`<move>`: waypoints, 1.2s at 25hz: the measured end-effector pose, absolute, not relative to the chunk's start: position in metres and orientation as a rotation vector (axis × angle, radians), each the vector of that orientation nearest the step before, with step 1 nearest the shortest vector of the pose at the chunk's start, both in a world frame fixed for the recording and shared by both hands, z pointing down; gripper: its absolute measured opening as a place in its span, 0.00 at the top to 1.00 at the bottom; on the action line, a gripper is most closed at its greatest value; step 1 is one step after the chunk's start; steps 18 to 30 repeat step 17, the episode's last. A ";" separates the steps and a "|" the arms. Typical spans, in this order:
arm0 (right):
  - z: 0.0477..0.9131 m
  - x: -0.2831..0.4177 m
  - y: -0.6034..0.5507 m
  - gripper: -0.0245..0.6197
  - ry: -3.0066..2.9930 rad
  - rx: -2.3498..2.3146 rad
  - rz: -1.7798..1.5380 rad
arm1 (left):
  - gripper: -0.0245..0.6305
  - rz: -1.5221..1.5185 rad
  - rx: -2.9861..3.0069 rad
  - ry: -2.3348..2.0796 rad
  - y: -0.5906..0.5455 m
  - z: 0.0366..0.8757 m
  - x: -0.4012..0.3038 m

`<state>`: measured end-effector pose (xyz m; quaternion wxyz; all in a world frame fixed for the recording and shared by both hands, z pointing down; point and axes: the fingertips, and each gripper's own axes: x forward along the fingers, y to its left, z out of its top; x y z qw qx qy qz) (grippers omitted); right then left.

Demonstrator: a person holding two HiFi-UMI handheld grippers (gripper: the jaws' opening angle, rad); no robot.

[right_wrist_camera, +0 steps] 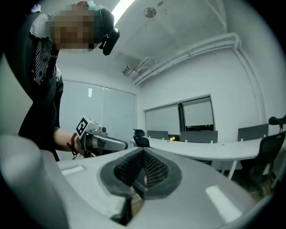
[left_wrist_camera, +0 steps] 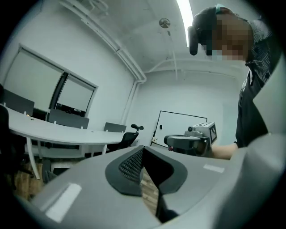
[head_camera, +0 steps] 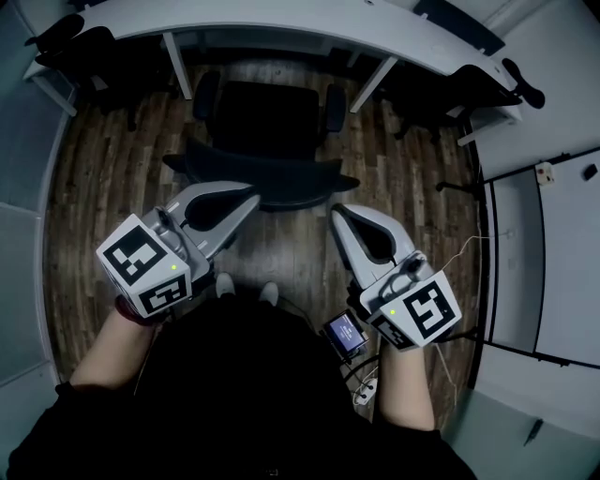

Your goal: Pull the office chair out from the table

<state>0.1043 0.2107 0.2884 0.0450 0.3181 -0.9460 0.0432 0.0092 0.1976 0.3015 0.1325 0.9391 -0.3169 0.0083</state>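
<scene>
The black office chair [head_camera: 265,141] stands in front of the curved white table [head_camera: 309,26], its backrest [head_camera: 262,180] turned toward me. Both grippers are held up close to the head camera, above the chair and apart from it. The left gripper [head_camera: 251,199] is shut with nothing in it; in its own view the left gripper [left_wrist_camera: 144,151] has its dark pads pressed together. My right gripper [head_camera: 336,216] is likewise shut and empty, and the right gripper view shows the right gripper [right_wrist_camera: 142,154] with pads meeting. Each gripper view shows the other gripper and the person holding it.
More black chairs sit at the table's left end [head_camera: 70,42] and right end [head_camera: 478,80]. White panels [head_camera: 553,253] line the right side. A small device with a screen [head_camera: 345,333] and cables hangs by my right wrist. Wooden floor [head_camera: 103,178] surrounds the chair.
</scene>
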 end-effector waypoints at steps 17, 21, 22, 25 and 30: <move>0.281 0.102 0.214 0.96 -2.908 0.988 0.134 | 0.95 0.030 2.746 -0.895 0.193 0.293 0.010; 0.281 0.102 0.214 0.96 -2.908 0.988 0.134 | 0.95 0.030 2.746 -0.895 0.193 0.293 0.010; 0.281 0.102 0.214 0.96 -2.908 0.988 0.134 | 0.95 0.030 2.746 -0.895 0.193 0.293 0.010; 0.281 0.102 0.214 0.96 -2.908 0.988 0.134 | 0.95 0.030 2.746 -0.895 0.193 0.293 0.010; 0.281 0.102 0.214 0.96 -2.908 0.988 0.134 | 0.95 0.030 2.746 -0.895 0.193 0.293 0.010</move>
